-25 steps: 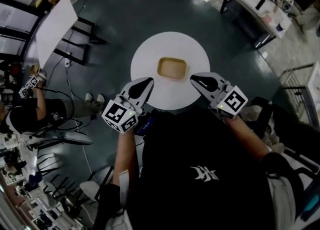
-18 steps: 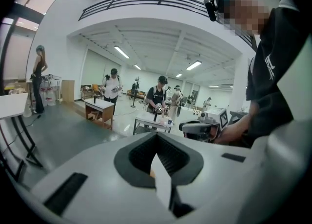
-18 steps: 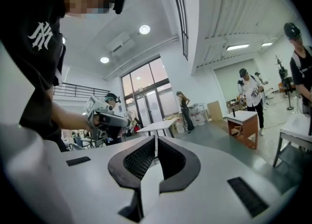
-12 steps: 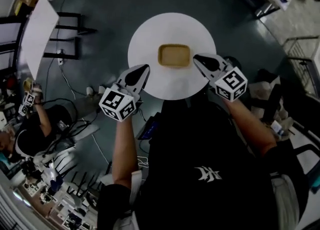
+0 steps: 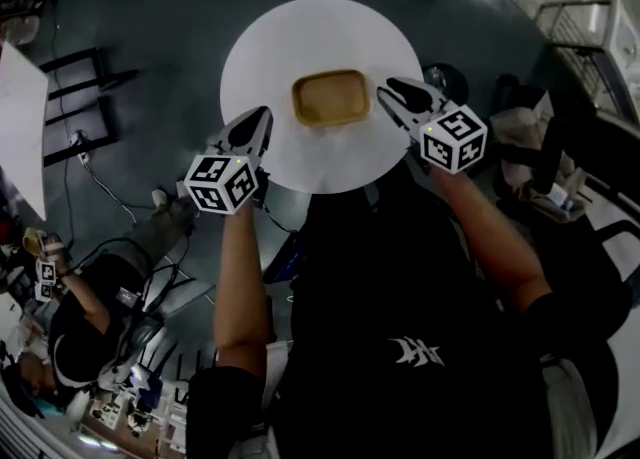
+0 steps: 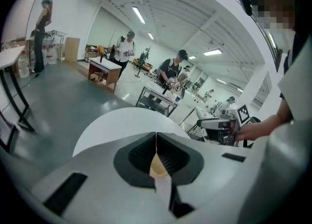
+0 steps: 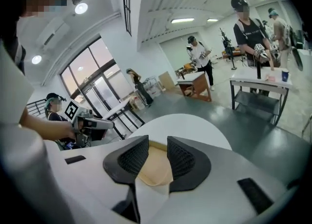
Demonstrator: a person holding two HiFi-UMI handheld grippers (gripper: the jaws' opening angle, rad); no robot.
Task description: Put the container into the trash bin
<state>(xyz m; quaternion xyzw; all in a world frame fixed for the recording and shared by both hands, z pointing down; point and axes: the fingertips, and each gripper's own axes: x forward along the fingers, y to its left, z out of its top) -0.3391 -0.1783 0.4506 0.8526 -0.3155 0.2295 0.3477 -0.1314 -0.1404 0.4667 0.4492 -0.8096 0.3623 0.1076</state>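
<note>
Head view, looking down: a round white table (image 5: 262,42) w/ a shallow tan container (image 5: 329,97) near its ctr. The left gripper (image 5: 264,115) sits off the container's left end, apart from it, jaws shut, holding nothing. The right gripper (image 5: 386,94) is just beside the container's right end. Its jaws are opening, and the right gripper view shows the tan rim lined up in the gap, pads not yet on it. Step in hand, as I judge it: the pick-up. To do it well, open fully, slide one jaw inside the wall & one outside, then close firmly on the rim before lifting. The thin wall may flex. Trash bin: can't pick it out w/ certainty.
</note>
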